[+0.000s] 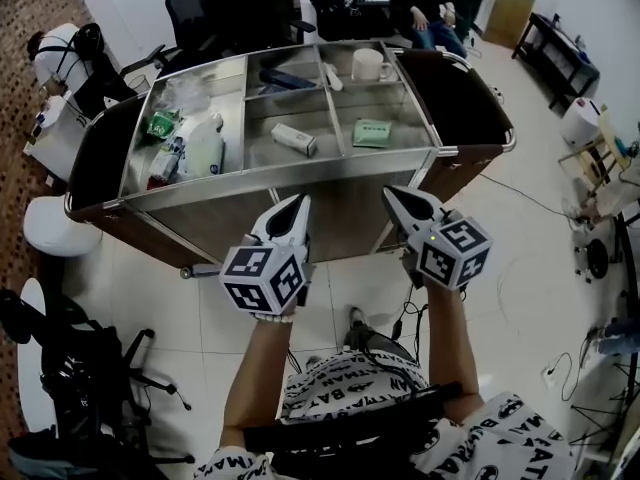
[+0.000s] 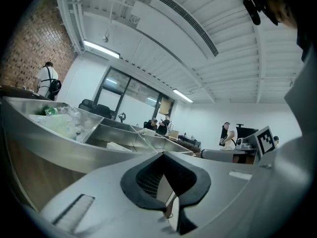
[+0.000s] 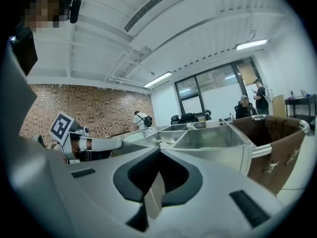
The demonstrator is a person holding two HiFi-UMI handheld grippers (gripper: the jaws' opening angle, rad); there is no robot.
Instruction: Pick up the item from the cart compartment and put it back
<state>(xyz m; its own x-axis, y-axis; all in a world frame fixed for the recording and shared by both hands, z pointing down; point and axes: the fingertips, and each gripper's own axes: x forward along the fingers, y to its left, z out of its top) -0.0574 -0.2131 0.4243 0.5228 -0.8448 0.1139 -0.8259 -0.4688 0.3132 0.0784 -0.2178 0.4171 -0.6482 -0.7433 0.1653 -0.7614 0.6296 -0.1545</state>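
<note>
Your left claw (image 1: 298,201) and right claw (image 1: 393,194) hang clenched, empty, before the cart (image 1: 300,173); pick not begun; next, open one over perhaps the small box (image 1: 294,139).

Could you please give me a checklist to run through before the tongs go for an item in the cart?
1. Left tongs empty: ok, shut on nothing.
2. Right tongs empty: ok, shut on nothing.
3. Tongs opened for a grasp: not ok, both are shut.
4. Tongs above a compartment: not ok, both are on the near side of the cart rim.
5. Item free to grasp: ok, the white box lies alone in its compartment.
6. Which item is meant: cannot tell.
</note>
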